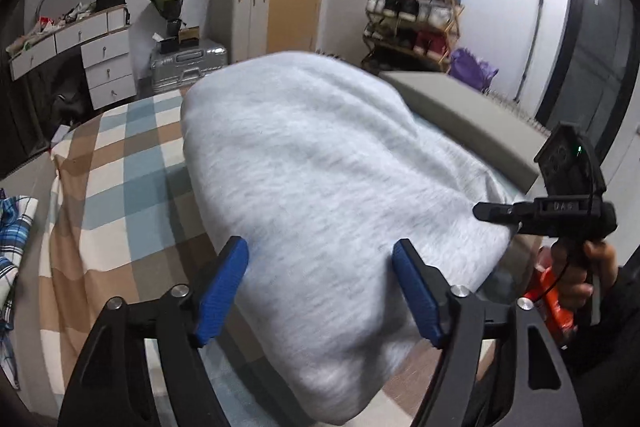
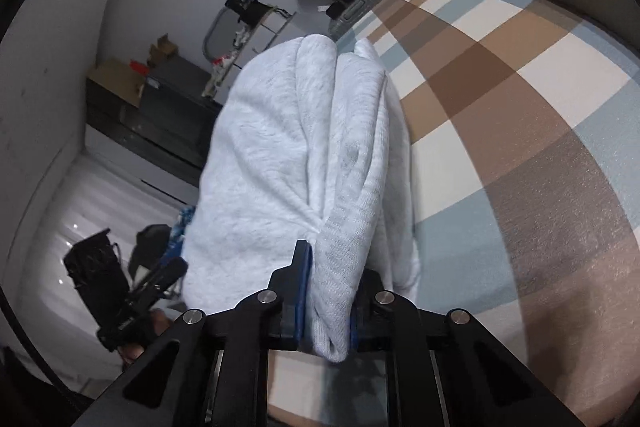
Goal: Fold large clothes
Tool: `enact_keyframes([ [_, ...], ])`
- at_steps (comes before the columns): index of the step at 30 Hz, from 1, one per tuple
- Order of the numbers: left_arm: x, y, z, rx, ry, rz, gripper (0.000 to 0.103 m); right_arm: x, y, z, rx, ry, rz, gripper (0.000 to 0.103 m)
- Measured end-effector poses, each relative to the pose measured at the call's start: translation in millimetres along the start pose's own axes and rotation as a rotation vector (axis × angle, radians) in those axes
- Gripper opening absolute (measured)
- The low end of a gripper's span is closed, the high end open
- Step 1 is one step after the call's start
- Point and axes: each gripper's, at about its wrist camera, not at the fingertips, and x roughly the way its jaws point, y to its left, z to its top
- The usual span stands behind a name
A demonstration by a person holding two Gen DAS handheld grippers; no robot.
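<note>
A bed (image 1: 100, 163) fills most of both views, covered by a sheet of large brown, pale blue and cream checks, smooth and flat. On it lies the folded garment (image 1: 320, 179), a light grey marled sweatshirt of soft fleecy knit, bundled into a long rounded shape. In the left wrist view its long axis runs from the near edge of the bed away toward the far wall, one end close to the camera, the other near a grey padded headboard (image 1: 460, 107).

The left gripper (image 1: 320, 275) hangs over the near end of the garment, its blue ribbed fingers (image 1: 224, 283) spread wide with the cloth showing between them; neither pad presses on it.

The right gripper (image 2: 324, 307) is closed narrowly on a folded edge of the garment (image 2: 304, 147), ribbed knit bunched between its two fingers, thick rolls of fabric rising away from the grip. A hand (image 1: 580, 275) grips its black handle at the right of the left wrist view.

Farther off stand a white chest of drawers (image 1: 104, 63), a silver suitcase (image 1: 188, 61) and a shoe rack (image 1: 416, 19).
</note>
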Motion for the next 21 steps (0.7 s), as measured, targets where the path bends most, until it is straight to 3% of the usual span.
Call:
enact_keyframes([
  [5,-1.3,8.9,0.8,-0.081,0.031,-0.017,0.078,-3.8,4.8,9.1,-0.031,0.014,0.011,0.031],
  [7,-6.0,10.3,8.7,-0.12,0.026,-0.043,0.078,-2.1,2.5,11.6,-0.03,0.024,0.014,0.031],
  [9,-16.9,9.1,18.6,-0.133,-0.033,-0.062,0.078,1.9,0.5,9.3,-0.037,0.025,-0.002,0.029],
  [13,-25.1,-10.9,38.8,-0.038,-0.116,-0.068,0.078,3.9,-3.7,5.7,-0.025,0.016,-0.009,0.027],
  [15,-10.3,-17.0,40.1,0.006,-0.087,-0.043,0.078,2.9,-4.7,6.7,-0.019,0.025,-0.003,0.027],
  [18,30.1,-18.9,27.2,0.059,0.037,-0.002,0.077,-1.6,-2.0,9.6,-0.02,0.04,0.007,0.031],
  [19,37.9,-22.5,19.2,0.102,0.023,0.036,0.078,-5.3,-0.9,11.8,-0.02,0.042,0.013,0.033],
  [21,37.1,-24.6,14.2,0.134,0.013,0.043,0.078,-13.7,1.9,18.0,-0.032,0.021,-0.009,0.039],
])
